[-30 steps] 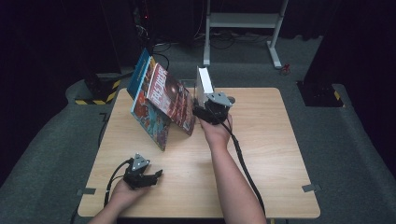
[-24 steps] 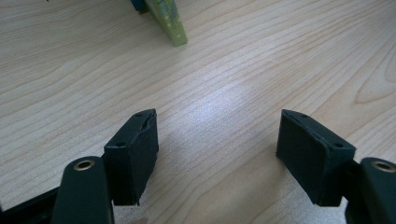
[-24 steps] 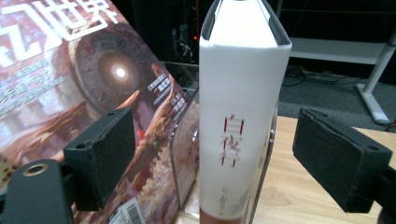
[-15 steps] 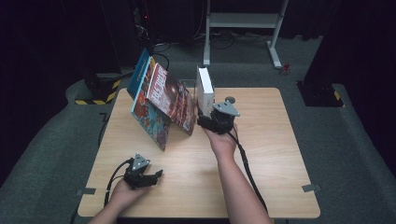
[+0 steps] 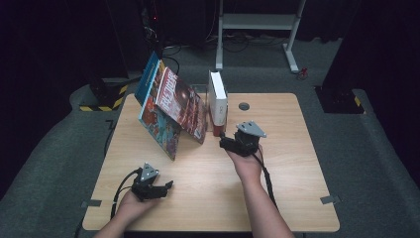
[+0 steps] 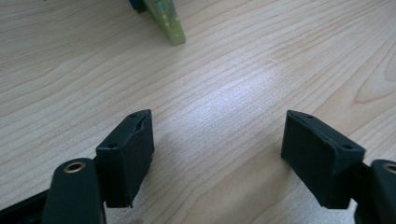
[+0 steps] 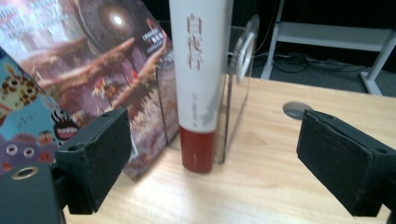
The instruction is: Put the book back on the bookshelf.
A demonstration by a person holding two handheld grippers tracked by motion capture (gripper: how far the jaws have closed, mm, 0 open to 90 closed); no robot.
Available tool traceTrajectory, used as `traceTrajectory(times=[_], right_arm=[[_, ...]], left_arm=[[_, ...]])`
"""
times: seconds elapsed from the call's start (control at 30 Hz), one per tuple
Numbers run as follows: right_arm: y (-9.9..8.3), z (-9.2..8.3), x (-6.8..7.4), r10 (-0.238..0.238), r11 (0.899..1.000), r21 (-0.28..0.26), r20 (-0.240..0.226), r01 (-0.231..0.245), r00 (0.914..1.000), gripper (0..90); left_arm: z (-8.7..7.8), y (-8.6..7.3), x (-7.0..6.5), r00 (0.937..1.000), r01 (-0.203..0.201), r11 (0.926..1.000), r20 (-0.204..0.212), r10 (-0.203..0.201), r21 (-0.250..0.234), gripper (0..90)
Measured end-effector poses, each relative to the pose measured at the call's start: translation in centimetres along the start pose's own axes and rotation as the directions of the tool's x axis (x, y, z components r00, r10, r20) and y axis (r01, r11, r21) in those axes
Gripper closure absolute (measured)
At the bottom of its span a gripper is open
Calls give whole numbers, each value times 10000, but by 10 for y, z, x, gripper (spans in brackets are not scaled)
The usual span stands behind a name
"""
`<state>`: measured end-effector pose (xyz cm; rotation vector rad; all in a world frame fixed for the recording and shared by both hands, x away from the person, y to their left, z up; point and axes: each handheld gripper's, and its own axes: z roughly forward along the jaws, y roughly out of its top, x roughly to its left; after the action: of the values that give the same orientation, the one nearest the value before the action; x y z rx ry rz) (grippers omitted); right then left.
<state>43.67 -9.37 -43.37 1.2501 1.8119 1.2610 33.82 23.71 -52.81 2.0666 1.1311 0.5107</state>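
A white book with a red foot [image 5: 217, 100] stands upright at the back of the table, held by a clear bookend [image 7: 239, 88]. Its spine [image 7: 200, 70] faces my right gripper. Two picture books [image 5: 171, 106] lean against it from the left; the front one has a colourful cartoon cover [image 7: 23, 121]. My right gripper [image 5: 227, 144] [image 7: 219, 156] hovers a short way in front of the white book, open, with nothing between its jaws. My left gripper [image 5: 165, 187] [image 6: 218, 158] rests low over bare wood near the front left, open and holding nothing.
The wooden table [image 5: 287, 163] has a round cable hole [image 5: 243, 106] behind my right gripper. A corner of a leaning book [image 6: 170, 23] lies ahead of my left gripper. A white metal frame [image 5: 257, 22] stands on the floor beyond the table.
My right gripper has drawn back from the white book toward the person, leaving the book standing upright. The left gripper has stayed where it was.
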Motion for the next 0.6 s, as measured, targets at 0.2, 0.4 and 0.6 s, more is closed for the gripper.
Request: traceTrajectory(times=[0.2,0.4,0.6], right_arm=[[-19,-10,-12,-21,9994,357,28,20,10000,100],[-45,-21,-27,4,9962,870,252,-26,9997,100],[-76,-34,-44,19,9879,1547,551,-104,9985,101]], left_arm=[[0,0,0,10000,37,10000,-55,-37,33,233],[0,0,0,10000,47,10000,-60,-47,35,231],[0,0,0,10000,31,10000,-59,-31,32,230]])
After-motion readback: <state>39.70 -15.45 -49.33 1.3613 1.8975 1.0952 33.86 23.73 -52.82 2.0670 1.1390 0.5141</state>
